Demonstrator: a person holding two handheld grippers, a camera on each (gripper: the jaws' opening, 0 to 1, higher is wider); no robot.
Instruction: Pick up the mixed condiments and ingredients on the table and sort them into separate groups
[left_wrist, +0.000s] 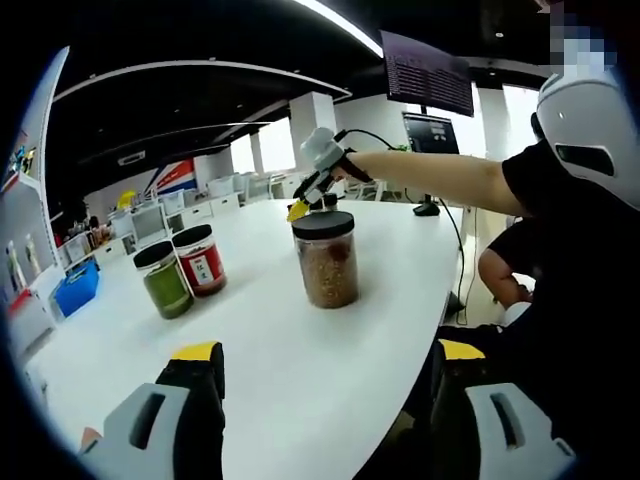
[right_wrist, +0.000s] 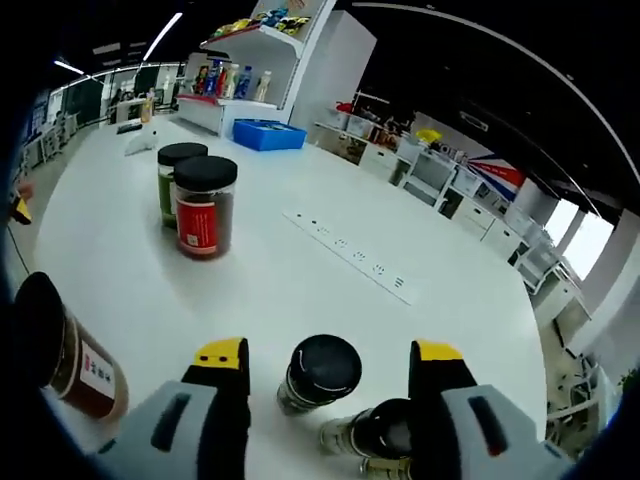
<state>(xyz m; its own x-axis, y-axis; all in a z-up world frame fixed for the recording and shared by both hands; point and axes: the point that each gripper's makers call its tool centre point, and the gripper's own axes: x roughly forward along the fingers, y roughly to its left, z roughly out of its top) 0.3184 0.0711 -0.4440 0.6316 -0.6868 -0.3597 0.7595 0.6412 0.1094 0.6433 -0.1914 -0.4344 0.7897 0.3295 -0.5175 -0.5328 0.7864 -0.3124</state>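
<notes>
A tall jar of reddish-brown flakes (left_wrist: 326, 260) with a black lid stands mid-table; it also shows as the jar (right_wrist: 62, 352) at the left edge. Further left a red-labelled jar (left_wrist: 201, 260) and a green jar (left_wrist: 165, 281) stand side by side, seen again as the red-labelled jar (right_wrist: 205, 208) and the green jar (right_wrist: 172, 175). My left gripper (left_wrist: 328, 355) is open over bare table. My right gripper (right_wrist: 330, 355) is open, a small black-capped bottle (right_wrist: 320, 372) standing between its jaws without touching them. A second dark bottle (right_wrist: 385, 432) lies beside it. Past the tall jar, the right gripper (left_wrist: 300, 208) hangs on an outstretched arm.
A recessed power strip (right_wrist: 350, 255) runs across the white table (right_wrist: 270, 290). A blue tray (right_wrist: 268, 135) and stocked shelves (right_wrist: 255, 40) stand beyond the far edge. A person in black (left_wrist: 590, 300) stands at the table's right side, where the edge (left_wrist: 440, 300) curves.
</notes>
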